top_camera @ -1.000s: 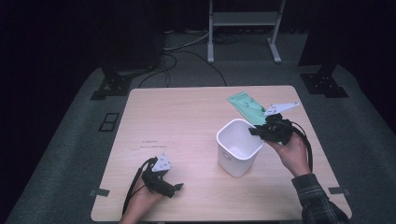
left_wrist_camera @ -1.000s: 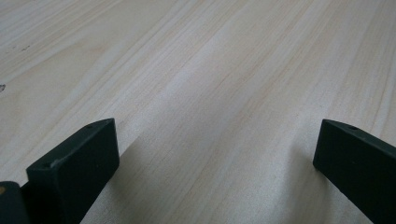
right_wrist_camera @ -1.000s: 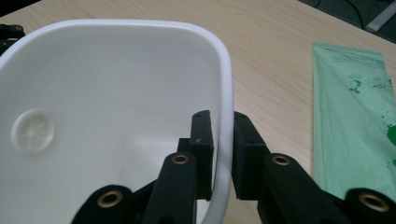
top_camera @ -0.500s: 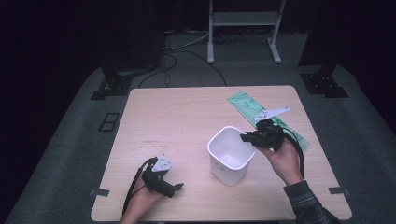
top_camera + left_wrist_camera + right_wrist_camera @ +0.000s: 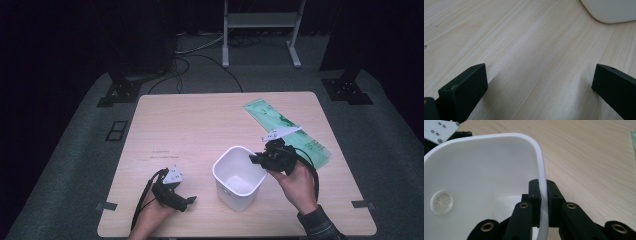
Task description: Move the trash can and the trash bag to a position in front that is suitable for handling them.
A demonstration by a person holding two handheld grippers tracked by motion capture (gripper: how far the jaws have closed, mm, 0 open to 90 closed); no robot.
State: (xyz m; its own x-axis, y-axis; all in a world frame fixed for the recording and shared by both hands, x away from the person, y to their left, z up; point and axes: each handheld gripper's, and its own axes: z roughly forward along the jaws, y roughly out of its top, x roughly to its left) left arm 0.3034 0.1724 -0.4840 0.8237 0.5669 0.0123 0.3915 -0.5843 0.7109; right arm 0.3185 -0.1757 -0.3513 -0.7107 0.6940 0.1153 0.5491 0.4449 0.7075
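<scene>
A white plastic bin (image 5: 238, 177) stands on the wooden table (image 5: 200, 125), near the front and right of centre. My right gripper (image 5: 257, 160) is shut on the bin's right rim (image 5: 543, 195), one jaw inside the wall and one outside. The bin looks empty inside. My left gripper (image 5: 186, 202) rests low on the table at the front left, jaws wide open on bare wood (image 5: 539, 82). A corner of the bin (image 5: 609, 11) shows ahead of it at the upper right.
A green flat packet (image 5: 286, 129) lies on the table's right side, behind my right hand. Black cables trail from both grippers. A metal stand (image 5: 260, 30) and dark equipment sit on the floor beyond the table.
My right gripper has dragged the bin leftward and toward the table's front edge, away from the green packet. The left gripper has stayed where it was.
</scene>
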